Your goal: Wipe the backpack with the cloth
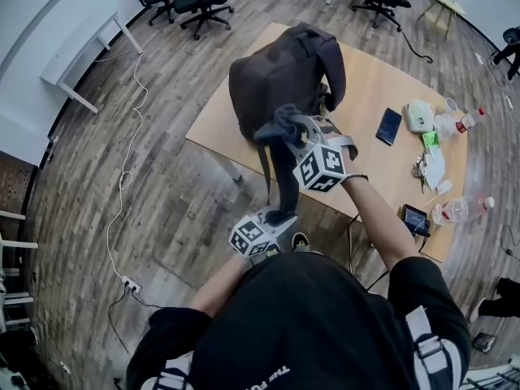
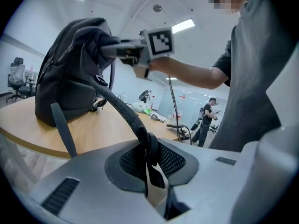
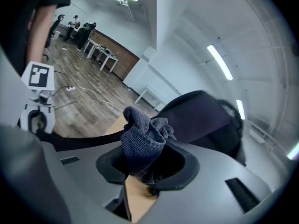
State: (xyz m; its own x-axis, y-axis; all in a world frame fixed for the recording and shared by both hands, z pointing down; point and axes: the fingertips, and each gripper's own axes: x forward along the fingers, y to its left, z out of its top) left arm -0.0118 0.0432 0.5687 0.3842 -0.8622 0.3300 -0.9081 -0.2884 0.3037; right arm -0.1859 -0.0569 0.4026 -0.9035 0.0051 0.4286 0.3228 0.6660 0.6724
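A dark backpack [image 1: 280, 75] stands upright at the near left corner of the wooden table [image 1: 382, 173]. My right gripper [image 1: 290, 130] is shut on a bunched dark blue-grey cloth [image 1: 279, 123], which lies against the bag's near side. In the right gripper view the cloth [image 3: 142, 141] fills the jaws, with the backpack [image 3: 205, 118] just behind. Below the table edge, my left gripper [image 1: 277, 214] is shut on the bag's shoulder strap [image 1: 286, 187], pulled taut. The strap [image 2: 125, 113] runs from the backpack [image 2: 70, 78] into the left gripper [image 2: 150, 160].
On the table's right half lie a phone [image 1: 389, 125], a white box [image 1: 420, 115], papers and two plastic bottles [image 1: 460, 210]. Office chairs [image 1: 203, 2] stand beyond the table. A cable [image 1: 126, 177] and a power strip [image 1: 130, 285] lie on the wood floor at left.
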